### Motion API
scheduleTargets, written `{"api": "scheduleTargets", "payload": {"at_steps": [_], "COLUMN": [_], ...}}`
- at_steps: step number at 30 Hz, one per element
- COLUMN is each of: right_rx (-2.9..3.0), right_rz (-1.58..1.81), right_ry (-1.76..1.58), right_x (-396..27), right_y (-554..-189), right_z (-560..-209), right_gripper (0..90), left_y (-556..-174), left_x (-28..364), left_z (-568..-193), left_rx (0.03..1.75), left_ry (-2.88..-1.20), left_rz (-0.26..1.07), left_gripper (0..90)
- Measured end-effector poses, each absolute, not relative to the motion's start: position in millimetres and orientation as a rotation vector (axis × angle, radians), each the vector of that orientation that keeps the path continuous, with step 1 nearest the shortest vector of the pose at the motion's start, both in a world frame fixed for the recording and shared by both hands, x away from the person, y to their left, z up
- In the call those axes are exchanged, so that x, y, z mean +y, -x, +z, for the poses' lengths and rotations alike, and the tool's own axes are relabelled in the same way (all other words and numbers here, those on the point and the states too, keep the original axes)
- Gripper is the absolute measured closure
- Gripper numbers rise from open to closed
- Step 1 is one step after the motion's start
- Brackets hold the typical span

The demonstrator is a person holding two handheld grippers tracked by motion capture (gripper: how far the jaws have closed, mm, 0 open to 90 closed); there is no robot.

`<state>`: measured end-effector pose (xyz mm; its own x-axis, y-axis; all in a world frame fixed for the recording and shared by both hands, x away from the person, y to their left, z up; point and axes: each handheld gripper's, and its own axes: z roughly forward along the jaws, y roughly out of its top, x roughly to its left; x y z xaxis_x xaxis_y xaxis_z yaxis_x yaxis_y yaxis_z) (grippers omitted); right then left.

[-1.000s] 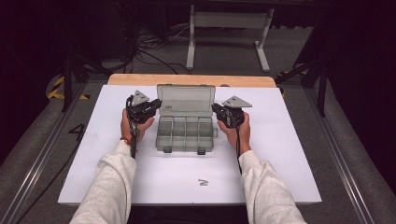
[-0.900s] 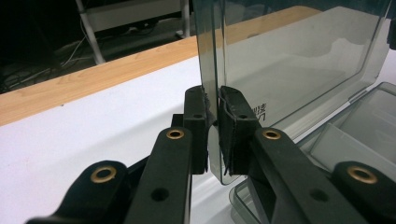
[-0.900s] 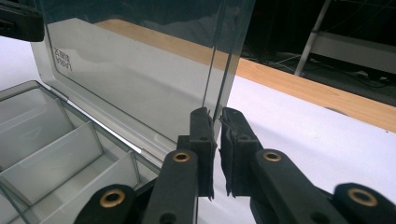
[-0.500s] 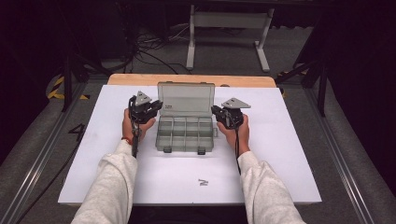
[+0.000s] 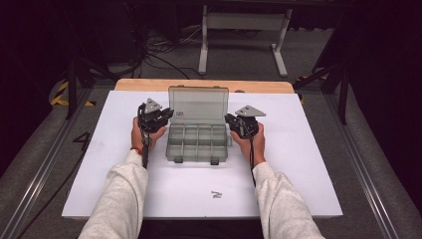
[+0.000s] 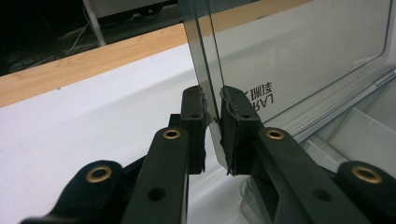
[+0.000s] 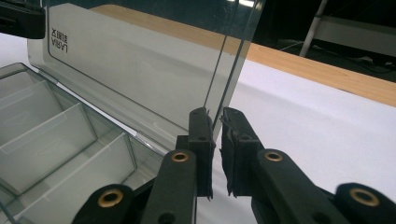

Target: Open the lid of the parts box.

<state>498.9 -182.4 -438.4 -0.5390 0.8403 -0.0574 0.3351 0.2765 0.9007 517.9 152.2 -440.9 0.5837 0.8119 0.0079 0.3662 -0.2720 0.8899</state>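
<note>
A clear grey compartment box [image 5: 197, 144] sits in the middle of the white board, with its lid [image 5: 198, 104] standing upright at the back. My left gripper [image 5: 166, 115] is shut on the lid's left edge. In the left gripper view the lid edge [image 6: 205, 56] runs down between the pads [image 6: 214, 116]. My right gripper [image 5: 230, 119] grips the lid's right edge. In the right gripper view that edge [image 7: 233, 56] sits between the closed jaws [image 7: 217, 121], and the empty compartments [image 7: 51, 140] show at the left.
The white board [image 5: 308, 164] lies on a wooden table [image 5: 149, 84] whose edge shows at the back. A small black mark [image 5: 216, 194] is on the board near the front. A metal stand [image 5: 239, 22] and cables [image 5: 149, 55] lie on the floor beyond.
</note>
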Motion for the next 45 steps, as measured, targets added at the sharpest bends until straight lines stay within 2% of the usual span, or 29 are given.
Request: {"api": "scheduleTargets", "payload": {"at_steps": [22, 28, 45], "right_rx": [2.037, 2.060, 2.068], "right_rz": [1.199, 1.178, 1.169], "right_ry": [-1.071, -1.068, -1.073], "right_x": [-181.1, -178.4, -178.9], "right_y": [-500.8, -501.3, -501.9], "right_z": [-444.5, -447.1, -447.7], "right_gripper": [82.7, 83.8, 84.0], "left_y": [-520.1, -520.9, -519.8], "left_x": [151.1, 150.2, 146.3], "left_z": [-448.8, -453.6, -456.0], "left_rx": [0.985, 0.981, 0.976], "left_ry": [-1.901, -1.928, -1.965], "left_rz": [0.573, 0.568, 0.569], "left_gripper": [77.8, 81.0, 80.5]}}
